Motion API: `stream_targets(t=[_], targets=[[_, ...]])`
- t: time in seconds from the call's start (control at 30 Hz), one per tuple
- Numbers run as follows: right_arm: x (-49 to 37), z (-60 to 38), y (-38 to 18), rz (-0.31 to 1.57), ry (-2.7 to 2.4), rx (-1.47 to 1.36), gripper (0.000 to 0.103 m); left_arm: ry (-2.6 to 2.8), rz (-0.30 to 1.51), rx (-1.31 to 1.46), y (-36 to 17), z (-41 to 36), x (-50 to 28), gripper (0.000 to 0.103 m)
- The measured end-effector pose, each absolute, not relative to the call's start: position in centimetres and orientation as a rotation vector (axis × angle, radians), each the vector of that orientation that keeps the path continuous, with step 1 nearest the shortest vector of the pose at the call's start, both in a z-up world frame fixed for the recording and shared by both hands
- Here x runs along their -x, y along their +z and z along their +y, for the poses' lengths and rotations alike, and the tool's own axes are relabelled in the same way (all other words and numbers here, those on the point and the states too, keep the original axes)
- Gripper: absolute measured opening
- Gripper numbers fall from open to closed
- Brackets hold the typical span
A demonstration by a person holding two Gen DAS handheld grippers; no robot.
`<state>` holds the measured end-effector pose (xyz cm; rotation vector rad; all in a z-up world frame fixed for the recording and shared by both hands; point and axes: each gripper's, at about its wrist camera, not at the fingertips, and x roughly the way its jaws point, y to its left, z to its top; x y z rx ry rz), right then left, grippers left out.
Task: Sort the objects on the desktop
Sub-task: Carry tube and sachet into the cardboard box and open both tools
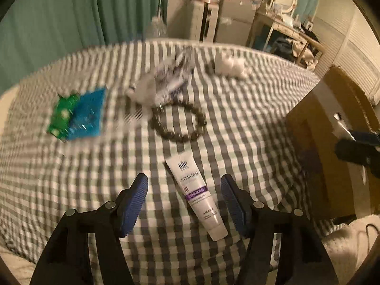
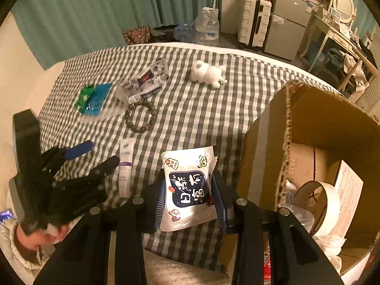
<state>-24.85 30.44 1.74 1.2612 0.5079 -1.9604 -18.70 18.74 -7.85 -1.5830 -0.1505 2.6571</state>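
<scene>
Two grippers are seen angled steeply down over a checked cloth [image 1: 237, 109]: the left gripper [image 1: 184, 204] is held with its blue pads [image 1: 134, 204] spread apart, gripping nothing, and a white tube [image 1: 197, 197] with a purple band lies on the cloth between them, touched by neither. The right gripper [image 2: 190, 194] is clamped on a white snack packet [image 2: 187, 187] printed with a dark panel of large characters, too stylised to be read, while a cardboard box [image 2: 308, 109] stands open just to its right. Ahead of both tools a bead bracelet [image 1: 177, 121] is laid, with bare cloth around it.
</scene>
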Motion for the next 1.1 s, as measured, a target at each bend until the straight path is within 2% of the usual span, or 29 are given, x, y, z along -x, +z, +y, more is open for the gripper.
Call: stream_targets(t=[0.1,0.23,0.27,0.4,0.5,0.6,0.77,0.87,0.9,0.97,1.0,1.03,1.07,1.1], targets=[[24.5,30.1,1.4,0.526,-1.953,-1.26,0.036,2.521,-0.102,1.711,-10.6,20.0,20.0,0.066],[24.4,30.4,1.7,0.532,-1.967,-1.25,0.036,2.455,-0.039,1.817,-12.1,21.0,20.2,0.028],[24.5,30.5,1.9,0.528,-1.971,-1.248,0.036,2.454,-0.05,1.805,-11.9,20.9,20.1,0.026],[25.5,31.5,3.1,0.503,-1.989,-1.271,0.036,2.532,-0.033,1.664,-9.4,21.1,18.6,0.026],[26.7,33.0,5.0,0.444,-2.014,-1.264,0.036,2.597,-0.037,1.393,-4.0,22.4,16.5,0.026],[28.4,35.2,7.3,0.418,-2.104,-1.244,0.036,2.633,0.038,1.278,0.0,24.9,15.5,0.026],[32.5,40.4,8.8,0.296,-2.247,-1.309,0.036,2.401,-0.233,1.145,5.7,31.2,15.6,0.026],[34.2,43.1,9.1,0.276,-2.334,-1.342,0.036,2.394,-0.096,1.138,6.6,36.7,15.8,0.026],[34.8,44.1,9.2,0.282,-2.375,-1.351,0.037,2.349,-0.1,1.168,6.2,38.4,16.0,0.026],[35.5,45.3,9.4,0.261,-2.402,-1.361,0.039,2.3,-0.147,1.21,5.2,40.1,16.2,0.028],[35.9,46.0,9.4,0.23,-2.408,-1.369,0.043,2.297,-0.155,1.218,4.8,40.7,16.1,0.035],[36.3,46.7,9.3,0.181,-2.41,-1.378,0.059,2.284,-0.138,1.222,4.3,41.5,15.9,0.059],[36.7,47.3,9.2,0.129,-2.414,-1.384,0.074,2.292,-0.112,1.23,4.1,41.9,15.7,0.073],[36.9,47.6,9.3,0.102,-2.42,-1.385,0.077,2.311,-0.085,1.227,4.0,42.1,15.4,0.086]])
